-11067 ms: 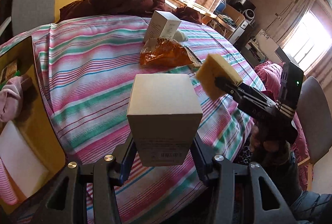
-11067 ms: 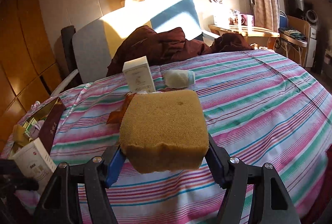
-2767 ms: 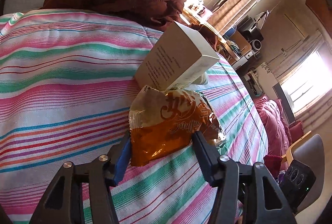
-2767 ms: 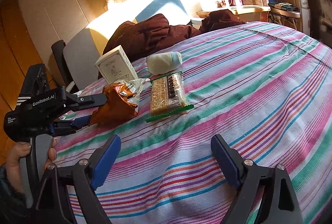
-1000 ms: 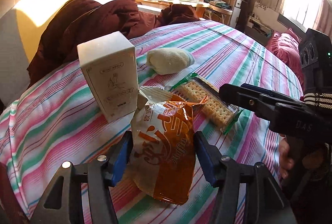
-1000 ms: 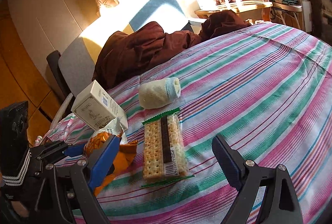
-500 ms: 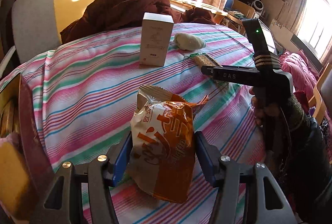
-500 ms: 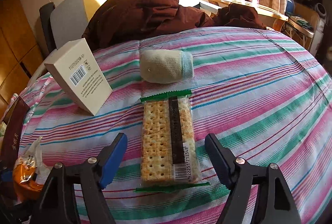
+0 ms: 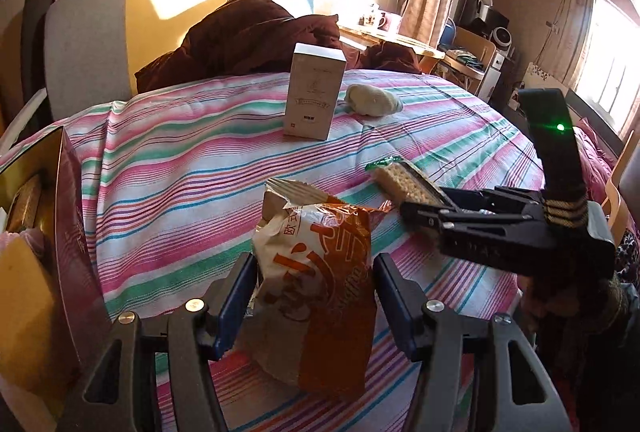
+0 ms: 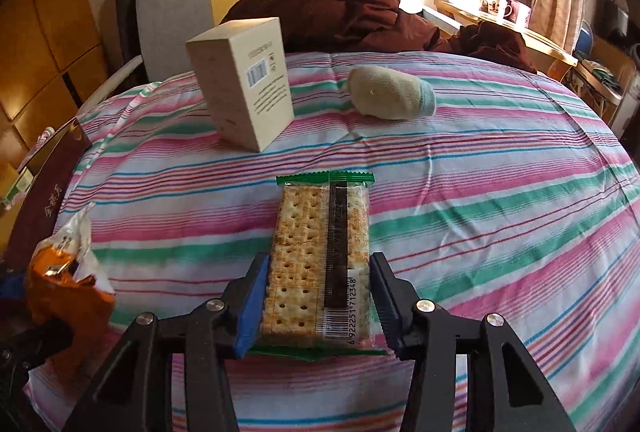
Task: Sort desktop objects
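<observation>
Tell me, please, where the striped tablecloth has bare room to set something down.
Free: the wide stretch right of the cracker pack and rolled sock, and the strip between the white box and snack bag. Crowded: around the box and sock, and the storage box at the left edge.

My right gripper has both pads pressed against the near end of the cracker packet, barcode side up, on the striped tablecloth. Beyond the cracker packet and to its left stands the beige box, tilted in view, barcode facing me. Beyond the packet to the right lies the rolled sock, apart from the box. Well left of the packet, the orange snack bag hangs at the frame edge, in front of the dark red box.
</observation>
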A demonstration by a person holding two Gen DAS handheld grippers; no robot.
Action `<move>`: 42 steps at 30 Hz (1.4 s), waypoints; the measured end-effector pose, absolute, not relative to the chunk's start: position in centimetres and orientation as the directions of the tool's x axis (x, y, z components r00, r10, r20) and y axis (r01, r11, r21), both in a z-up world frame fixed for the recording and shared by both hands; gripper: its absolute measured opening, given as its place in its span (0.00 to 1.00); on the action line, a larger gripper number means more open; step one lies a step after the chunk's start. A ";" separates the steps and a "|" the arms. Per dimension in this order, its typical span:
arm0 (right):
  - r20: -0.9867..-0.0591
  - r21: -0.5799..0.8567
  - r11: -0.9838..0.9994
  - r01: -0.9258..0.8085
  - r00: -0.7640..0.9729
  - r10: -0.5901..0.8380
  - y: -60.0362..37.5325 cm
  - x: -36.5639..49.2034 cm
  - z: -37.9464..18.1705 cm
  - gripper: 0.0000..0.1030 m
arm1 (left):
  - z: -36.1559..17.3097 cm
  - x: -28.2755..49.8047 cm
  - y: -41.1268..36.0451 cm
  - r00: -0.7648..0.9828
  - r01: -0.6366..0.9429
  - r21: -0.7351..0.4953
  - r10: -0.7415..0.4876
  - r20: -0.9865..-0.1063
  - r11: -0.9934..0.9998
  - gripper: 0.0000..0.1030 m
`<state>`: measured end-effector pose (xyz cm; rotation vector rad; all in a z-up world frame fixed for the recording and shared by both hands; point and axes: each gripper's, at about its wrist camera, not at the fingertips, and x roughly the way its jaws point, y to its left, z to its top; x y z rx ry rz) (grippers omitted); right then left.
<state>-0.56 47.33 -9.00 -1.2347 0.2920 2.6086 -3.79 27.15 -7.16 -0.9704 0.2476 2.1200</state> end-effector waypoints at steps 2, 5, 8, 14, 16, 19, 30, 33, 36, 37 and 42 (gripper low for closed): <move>-0.776 0.083 -0.955 -0.284 -0.620 0.117 46.1 0.4 -9.0 0.49 | -7.3 -3.7 27.3 -0.420 -0.718 -0.136 0.580 -0.698 -0.683 0.63; -0.772 0.058 -0.962 -0.268 -0.622 0.127 44.4 1.5 -9.2 0.50 | -7.7 -4.1 27.3 -0.424 -0.701 -0.157 0.584 -0.692 -0.695 0.66; -0.763 0.032 -0.964 -0.265 -0.629 0.147 43.4 2.0 -9.4 0.51 | -8.0 -4.3 27.2 -0.426 -0.684 -0.171 0.578 -0.695 -0.710 0.66; -0.747 0.027 -0.961 -0.274 -0.645 0.163 43.1 2.2 -9.6 0.52 | -8.6 -4.4 27.1 -0.451 -0.659 -0.159 0.555 -0.699 -0.735 0.70; -0.742 0.030 -0.960 -0.277 -0.650 0.164 43.0 2.3 -9.6 0.54 | -8.8 -4.4 27.0 -0.469 -0.642 -0.149 0.539 -0.700 -0.752 0.70; -0.734 0.022 -0.960 -0.279 -0.657 0.173 42.7 2.3 -9.7 0.58 | -9.3 -4.9 26.8 -0.469 -0.619 -0.162 0.527 -0.709 -0.769 0.72; -0.712 0.097 -0.970 -0.224 -0.697 0.090 42.6 2.2 -10.0 0.85 | -9.4 -5.6 25.3 -0.401 -0.591 -0.343 0.634 -0.661 -0.731 0.73; -0.679 0.188 -0.949 -0.254 -0.732 0.061 43.8 3.2 -9.8 0.85 | -9.2 -6.1 25.2 -0.374 -0.577 -0.388 0.654 -0.657 -0.719 0.73; -0.671 0.213 -0.936 -0.278 -0.738 0.067 44.2 3.6 -9.6 0.85 | -8.8 -6.7 25.2 -0.371 -0.536 -0.419 0.651 -0.663 -0.733 0.73; -0.676 0.205 -0.938 -0.280 -0.734 0.071 44.2 3.5 -9.6 0.85 | -8.5 -7.0 25.3 -0.369 -0.524 -0.430 0.651 -0.663 -0.735 0.73; -0.694 0.139 -0.951 -0.276 -0.712 0.105 43.6 3.1 -9.2 0.85 | -6.7 -8.4 26.8 -0.395 -0.465 -0.425 0.611 -0.686 -0.777 0.80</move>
